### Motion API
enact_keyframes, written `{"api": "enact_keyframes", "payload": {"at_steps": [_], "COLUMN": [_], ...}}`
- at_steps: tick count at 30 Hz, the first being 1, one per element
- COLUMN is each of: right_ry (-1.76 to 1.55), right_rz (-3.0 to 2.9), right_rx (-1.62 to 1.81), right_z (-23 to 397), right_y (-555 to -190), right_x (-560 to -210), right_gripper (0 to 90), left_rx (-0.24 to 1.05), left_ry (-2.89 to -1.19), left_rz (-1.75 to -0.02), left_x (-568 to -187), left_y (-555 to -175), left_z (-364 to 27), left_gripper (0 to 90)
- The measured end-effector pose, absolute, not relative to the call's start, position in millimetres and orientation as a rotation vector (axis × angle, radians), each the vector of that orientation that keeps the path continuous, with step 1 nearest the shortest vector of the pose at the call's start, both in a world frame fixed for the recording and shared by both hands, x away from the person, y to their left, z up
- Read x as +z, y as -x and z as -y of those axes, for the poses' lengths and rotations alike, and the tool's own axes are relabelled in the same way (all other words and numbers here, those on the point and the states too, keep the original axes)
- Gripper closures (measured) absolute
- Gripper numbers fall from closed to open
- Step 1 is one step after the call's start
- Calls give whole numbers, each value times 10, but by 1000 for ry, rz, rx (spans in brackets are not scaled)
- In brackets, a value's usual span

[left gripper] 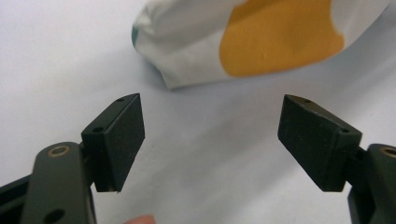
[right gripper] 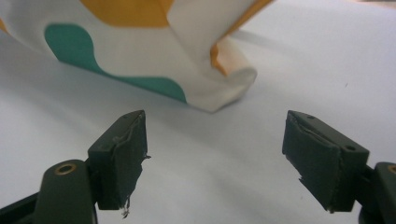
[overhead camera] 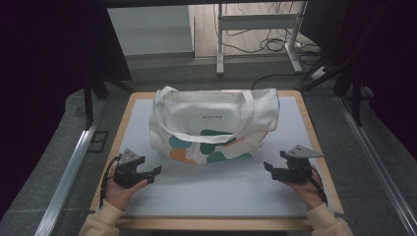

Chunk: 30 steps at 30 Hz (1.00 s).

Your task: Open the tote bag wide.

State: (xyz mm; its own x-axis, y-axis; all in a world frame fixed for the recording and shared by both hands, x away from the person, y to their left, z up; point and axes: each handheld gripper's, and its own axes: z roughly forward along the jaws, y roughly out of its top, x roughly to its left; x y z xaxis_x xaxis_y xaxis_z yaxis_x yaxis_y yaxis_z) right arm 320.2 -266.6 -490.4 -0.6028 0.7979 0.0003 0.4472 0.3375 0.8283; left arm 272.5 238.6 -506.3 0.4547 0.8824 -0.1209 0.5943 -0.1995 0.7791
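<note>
A white canvas tote bag [overhead camera: 214, 124] with teal and orange blobs and two white handles lies on the white table mat [overhead camera: 216, 189]. My left gripper [overhead camera: 156, 173] rests on the mat in front of the bag's near-left corner, open and holding nothing. In the left gripper view that gripper [left gripper: 212, 135] faces the bag's orange patch [left gripper: 280, 39]. My right gripper [overhead camera: 267, 167] sits off the bag's near-right corner, also open and holding nothing. In the right gripper view this gripper [right gripper: 215, 154] points at the bag's folded corner [right gripper: 224, 86].
The mat covers a wooden table [overhead camera: 319, 147] with a narrow bare rim. Beyond it stand a white desk frame [overhead camera: 220, 39] and floor cables [overhead camera: 275, 45]. Metal rails [overhead camera: 69, 172] run along both sides of the table.
</note>
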Motion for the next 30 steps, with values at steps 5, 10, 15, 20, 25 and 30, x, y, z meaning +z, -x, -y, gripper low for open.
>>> {"api": "enact_keyframes", "payload": {"at_steps": [5, 10, 15, 20, 25, 30], "right_ry": [-1085, -1076, -1066, -1076, -1078, -1074], "right_rz": [-2188, -2186, -2177, -2154, -2139, -2128], "right_rx": [1205, 1217, 1231, 1253, 1266, 1274], "right_z": [2672, 2649, 2639, 2665, 2674, 2659], "right_y": [-3208, -3230, -3247, -3284, -3318, -3382], "right_x": [-4822, -4739, -4656, -4551, -4458, -4359], "right_gripper": [222, 222, 220, 219, 220, 219], "left_rx": [484, 464, 447, 453, 472, 479], "left_ry": [-1908, -1869, -1844, -1833, -1827, -1821], "left_rz": [-1215, -1199, -1192, -1181, -1171, -1168], "left_x": [-4954, -4813, -4710, -4628, -4521, -4415], "left_y": [-2735, -2738, -2761, -2787, -2819, -2864], "left_z": [-2390, -2437, -2487, -2495, -2507, -2532], "left_gripper": [226, 225, 225, 227, 227, 227]}}
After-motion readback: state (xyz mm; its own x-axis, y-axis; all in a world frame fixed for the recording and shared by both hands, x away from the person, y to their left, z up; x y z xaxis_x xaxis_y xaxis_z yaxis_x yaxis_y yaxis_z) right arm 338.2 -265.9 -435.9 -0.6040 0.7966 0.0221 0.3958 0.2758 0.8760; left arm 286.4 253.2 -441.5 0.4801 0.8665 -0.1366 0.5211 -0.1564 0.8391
